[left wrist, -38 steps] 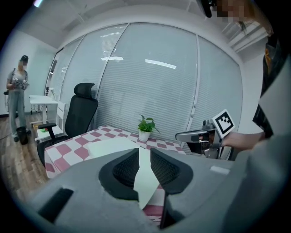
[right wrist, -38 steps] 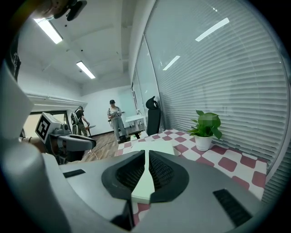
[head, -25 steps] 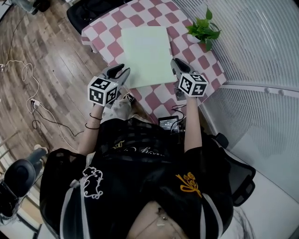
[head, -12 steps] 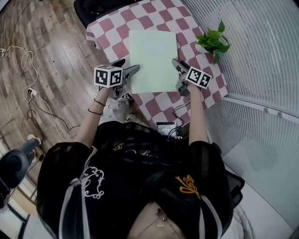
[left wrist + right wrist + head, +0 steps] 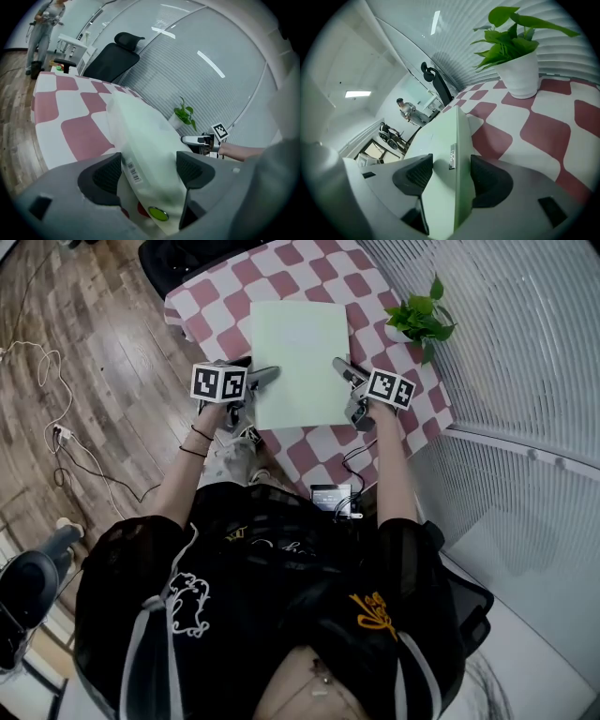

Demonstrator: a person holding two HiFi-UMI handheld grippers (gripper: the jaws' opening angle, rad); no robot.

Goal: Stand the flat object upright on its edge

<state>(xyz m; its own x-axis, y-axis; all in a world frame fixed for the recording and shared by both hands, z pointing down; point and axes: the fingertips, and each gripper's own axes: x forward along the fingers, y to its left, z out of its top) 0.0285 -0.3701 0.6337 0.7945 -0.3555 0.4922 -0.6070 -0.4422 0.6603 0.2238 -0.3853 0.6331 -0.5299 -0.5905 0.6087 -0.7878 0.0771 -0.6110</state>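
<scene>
A flat pale green package (image 5: 298,357) lies on the pink-and-white checkered table (image 5: 309,442). My left gripper (image 5: 262,379) sits at its near left edge and my right gripper (image 5: 342,371) at its near right edge. In the left gripper view the package's soft edge (image 5: 150,140), with a barcode label, lies between the wide jaws of the left gripper (image 5: 147,171), and there is a gap on the right side. In the right gripper view the package edge (image 5: 440,159) stands between the spread pads of the right gripper (image 5: 450,176). Both pairs of jaws have just been opening around the package.
A small potted plant (image 5: 422,317) stands at the table's far right corner, close to a ribbed glass wall. A black office chair (image 5: 178,254) sits beyond the table. Cables (image 5: 56,437) trail over the wooden floor at the left. A person (image 5: 408,111) stands far off.
Both grippers have come down to the package's near sides, rolled, and gone from shut to wide open astride its edges. The package lies where it was on the table.
</scene>
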